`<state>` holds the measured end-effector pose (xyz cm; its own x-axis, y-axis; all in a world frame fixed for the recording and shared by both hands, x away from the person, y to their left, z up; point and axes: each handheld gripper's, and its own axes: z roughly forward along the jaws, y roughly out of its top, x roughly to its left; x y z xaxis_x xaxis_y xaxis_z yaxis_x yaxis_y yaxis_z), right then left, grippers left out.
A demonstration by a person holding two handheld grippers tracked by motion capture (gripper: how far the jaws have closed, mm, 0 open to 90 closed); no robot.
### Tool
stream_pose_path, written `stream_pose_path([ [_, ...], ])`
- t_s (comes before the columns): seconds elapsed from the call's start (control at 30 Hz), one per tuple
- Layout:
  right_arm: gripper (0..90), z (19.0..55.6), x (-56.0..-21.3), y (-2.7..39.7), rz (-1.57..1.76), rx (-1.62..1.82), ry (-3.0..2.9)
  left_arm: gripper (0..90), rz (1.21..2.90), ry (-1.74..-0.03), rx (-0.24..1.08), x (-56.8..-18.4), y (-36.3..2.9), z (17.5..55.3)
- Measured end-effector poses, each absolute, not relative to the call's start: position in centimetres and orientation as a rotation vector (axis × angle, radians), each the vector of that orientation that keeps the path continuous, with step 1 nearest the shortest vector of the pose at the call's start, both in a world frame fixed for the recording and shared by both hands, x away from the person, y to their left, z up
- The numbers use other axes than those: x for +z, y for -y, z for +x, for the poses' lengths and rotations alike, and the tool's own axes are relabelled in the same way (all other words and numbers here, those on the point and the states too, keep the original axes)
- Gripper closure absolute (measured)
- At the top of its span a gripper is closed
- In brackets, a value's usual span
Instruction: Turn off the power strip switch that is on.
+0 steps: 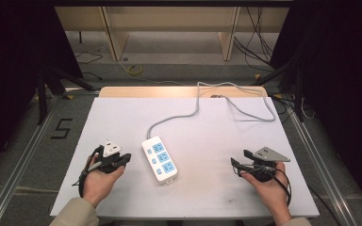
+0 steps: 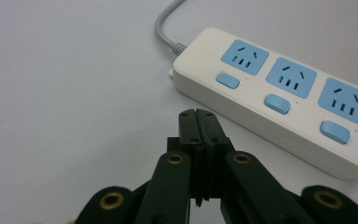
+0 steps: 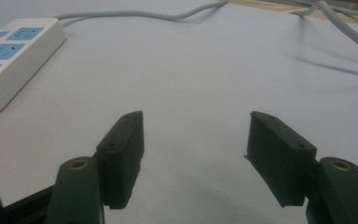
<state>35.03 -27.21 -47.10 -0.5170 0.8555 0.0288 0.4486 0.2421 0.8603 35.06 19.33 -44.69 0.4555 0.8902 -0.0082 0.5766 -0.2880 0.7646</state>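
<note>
Facing the power strip (image 2: 279,93), the left gripper (image 2: 198,116) is seen clenched on nothing, the strip lying just beyond its tips.

The strip's long axis runs from near to far across the table, slightly slanted. The left gripper is judged nearer; the right gripper (image 3: 196,140), released and empty, is held well apart. A grey cord (image 1: 188,115) trails over the white table sheet (image 1: 122,117) toward dark curtains (image 1: 9,56).

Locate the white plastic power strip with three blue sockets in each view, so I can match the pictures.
High view: white plastic power strip lies mid-table, angled, between the two grippers.
Left gripper view: upper right, just beyond the left gripper, whose jaws are shut and empty.
Right gripper view: far left edge, beyond the open right gripper.
Shared landmark: its grey cable, leaving the strip's far end.
</note>
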Motion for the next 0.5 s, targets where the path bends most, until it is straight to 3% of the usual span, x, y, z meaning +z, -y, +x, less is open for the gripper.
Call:
stream_pose_path([
  [0.5, 37.5, 34.9, -47.0, 27.3, 1.18, 1.208, -2.054, 89.6, 2.035, -1.216, 0.57, -44.1, -17.7, 36.1],
])
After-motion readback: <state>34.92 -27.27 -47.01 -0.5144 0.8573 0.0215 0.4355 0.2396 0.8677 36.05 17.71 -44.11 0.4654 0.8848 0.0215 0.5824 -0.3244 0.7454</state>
